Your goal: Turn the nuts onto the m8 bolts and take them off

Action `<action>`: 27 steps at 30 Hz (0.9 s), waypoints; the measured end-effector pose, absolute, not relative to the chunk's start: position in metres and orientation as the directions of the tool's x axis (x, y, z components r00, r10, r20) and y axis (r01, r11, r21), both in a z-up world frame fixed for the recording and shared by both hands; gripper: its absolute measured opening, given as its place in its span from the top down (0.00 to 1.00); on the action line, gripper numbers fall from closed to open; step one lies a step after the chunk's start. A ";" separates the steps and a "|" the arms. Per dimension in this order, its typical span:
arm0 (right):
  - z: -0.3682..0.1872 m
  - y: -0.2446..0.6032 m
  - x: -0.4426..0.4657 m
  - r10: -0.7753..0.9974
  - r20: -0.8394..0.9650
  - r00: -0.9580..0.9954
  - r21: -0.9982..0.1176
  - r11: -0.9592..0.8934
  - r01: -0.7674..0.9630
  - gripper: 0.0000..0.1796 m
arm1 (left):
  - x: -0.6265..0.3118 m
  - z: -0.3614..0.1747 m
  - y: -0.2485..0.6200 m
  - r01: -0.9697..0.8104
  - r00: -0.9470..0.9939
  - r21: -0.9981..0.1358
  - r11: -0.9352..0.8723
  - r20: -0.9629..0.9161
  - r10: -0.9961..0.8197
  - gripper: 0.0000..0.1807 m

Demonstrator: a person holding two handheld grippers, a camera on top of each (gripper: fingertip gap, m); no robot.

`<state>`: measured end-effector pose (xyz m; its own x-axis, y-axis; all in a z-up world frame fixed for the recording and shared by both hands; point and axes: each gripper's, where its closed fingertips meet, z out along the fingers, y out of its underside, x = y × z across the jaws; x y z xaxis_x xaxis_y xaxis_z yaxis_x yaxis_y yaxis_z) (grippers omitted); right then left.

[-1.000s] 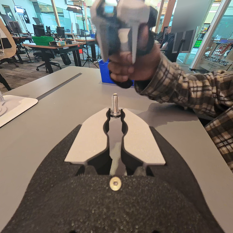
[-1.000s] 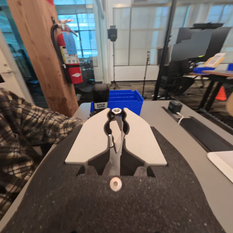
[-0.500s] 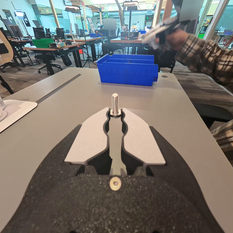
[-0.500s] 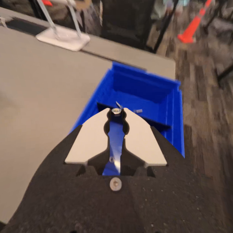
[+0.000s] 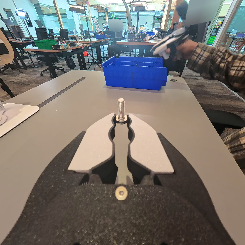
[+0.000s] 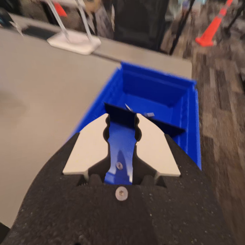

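Observation:
In the left wrist view my left gripper (image 5: 120, 119) is shut on the hex head of a silver M8 bolt (image 5: 120, 108). The bolt stands upright just above the grey table (image 5: 165, 119), and no nut is on its thread. My right gripper (image 6: 122, 116) is open and empty, held over the blue bin (image 6: 185, 106) above its dark divider (image 6: 119, 117). It also shows far off in the left wrist view (image 5: 168, 42), above the bin's right end. Small metal parts (image 6: 149, 114) lie in the far compartment. A small nut-like shape (image 6: 119, 165) shows low between the fingers; it may be a reflection.
The blue bin (image 5: 133, 74) stands at the far edge of the table. A white stand base (image 5: 15, 116) sits at the left edge. A plaid sleeve (image 5: 218, 66) reaches in from the right. Floor and an orange cone (image 6: 210, 31) lie beyond the table.
My right gripper swung away from the bolt to above the blue bin and opened; the nut it held at its tips is gone from them. My left gripper and the bolt have not moved.

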<state>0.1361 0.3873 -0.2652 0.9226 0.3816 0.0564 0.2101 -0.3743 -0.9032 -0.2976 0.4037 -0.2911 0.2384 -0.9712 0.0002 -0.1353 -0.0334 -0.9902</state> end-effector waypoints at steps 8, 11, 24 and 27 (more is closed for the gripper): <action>-0.172 0.364 -0.107 0.826 0.114 0.552 -0.993 0.079 0.086 0.83 | -0.295 -0.291 0.401 -0.128 0.223 -0.991 -0.039 0.010 -0.975 0.92; -0.188 0.362 -0.191 0.922 0.124 0.367 -0.992 0.104 0.072 0.84 | -0.293 -0.289 0.397 -0.124 0.213 -0.992 -0.034 0.007 -0.977 0.92; -0.260 0.385 -0.316 0.990 0.069 0.119 -0.977 0.043 0.209 0.89 | -0.284 -0.291 0.386 -0.150 0.173 -0.989 -0.011 -0.016 -0.985 0.92; -0.264 0.383 -0.319 0.993 0.063 0.096 -0.975 0.041 0.218 0.94 | -0.283 -0.291 0.385 -0.148 0.167 -0.989 -0.007 -0.018 -0.986 0.92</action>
